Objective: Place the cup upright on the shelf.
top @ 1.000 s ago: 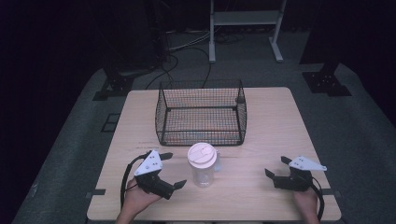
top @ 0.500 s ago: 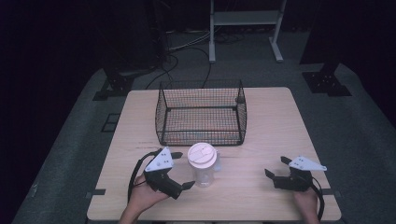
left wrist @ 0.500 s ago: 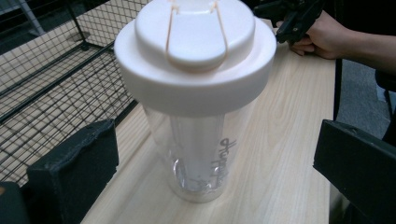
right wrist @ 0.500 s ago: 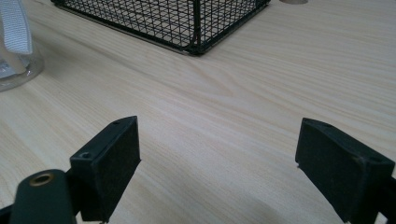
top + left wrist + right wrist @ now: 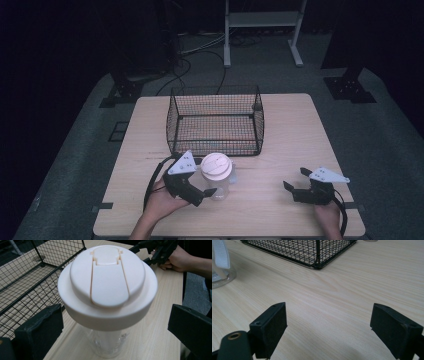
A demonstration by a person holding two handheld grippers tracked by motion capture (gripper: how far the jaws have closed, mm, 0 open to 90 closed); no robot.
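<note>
A clear shaker bottle (image 5: 216, 167) with a cream flip-top lid stands upright at the table's front middle, just before the wire basket. My left gripper (image 5: 206, 178) is open, with one jaw on each side of the bottle, and neither jaw presses on it. In the left gripper view the lid (image 5: 107, 285) sits between my left gripper's (image 5: 113, 335) black jaws. My right gripper (image 5: 295, 178) rests open on the wood at the front right, with nothing between its jaws. The right gripper view shows my right gripper (image 5: 329, 330) over bare tabletop and the bottle's base (image 5: 219, 277) at the far left.
A black wire basket (image 5: 215, 142), with nothing in it, stands at the middle of the wooden table (image 5: 290, 125), right behind the bottle. Its mesh wall (image 5: 30, 277) is close to my left jaw. A corner of the basket (image 5: 307, 250) lies ahead of my right gripper.
My left gripper has moved right toward the bottle, so its jaws now straddle it. The right gripper and the bottle have stayed put.
</note>
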